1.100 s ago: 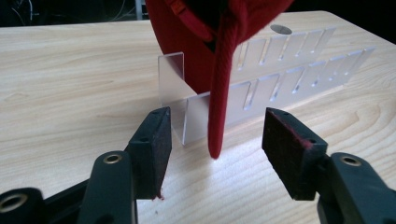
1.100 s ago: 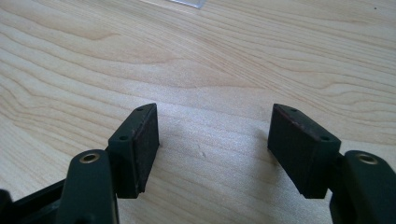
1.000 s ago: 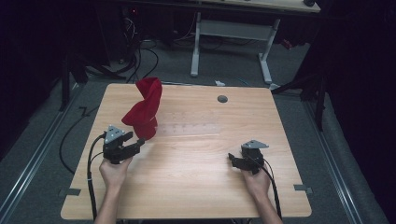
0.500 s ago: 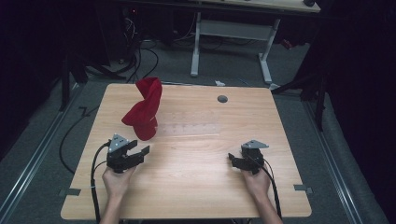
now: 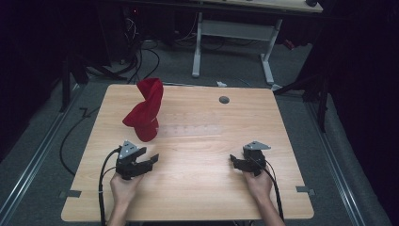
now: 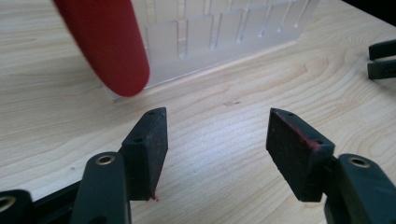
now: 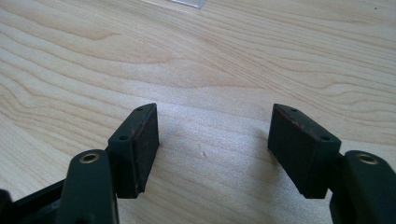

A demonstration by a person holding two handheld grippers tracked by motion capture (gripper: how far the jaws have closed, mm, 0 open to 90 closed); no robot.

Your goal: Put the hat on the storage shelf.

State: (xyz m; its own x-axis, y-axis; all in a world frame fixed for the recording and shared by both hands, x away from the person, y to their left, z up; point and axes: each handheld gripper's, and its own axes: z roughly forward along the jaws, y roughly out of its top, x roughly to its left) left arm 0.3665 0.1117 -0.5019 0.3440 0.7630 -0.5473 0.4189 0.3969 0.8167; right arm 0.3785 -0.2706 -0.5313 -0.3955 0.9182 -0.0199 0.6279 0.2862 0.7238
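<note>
Both grippers low, jaws apart
Left gripper (image 5: 149, 161) and right gripper (image 5: 234, 161) rest empty in the person's hands, jaws pointing inward.

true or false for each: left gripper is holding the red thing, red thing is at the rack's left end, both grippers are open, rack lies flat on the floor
1. The left gripper holds the red object. False: its jaws have just been opening, with nothing between them.
2. The red object stands at the left end of the clear slotted rack. True.
3. The right gripper is open too. True.
4. The rack lies on the floor. False: it sits on the wooden table.
</note>
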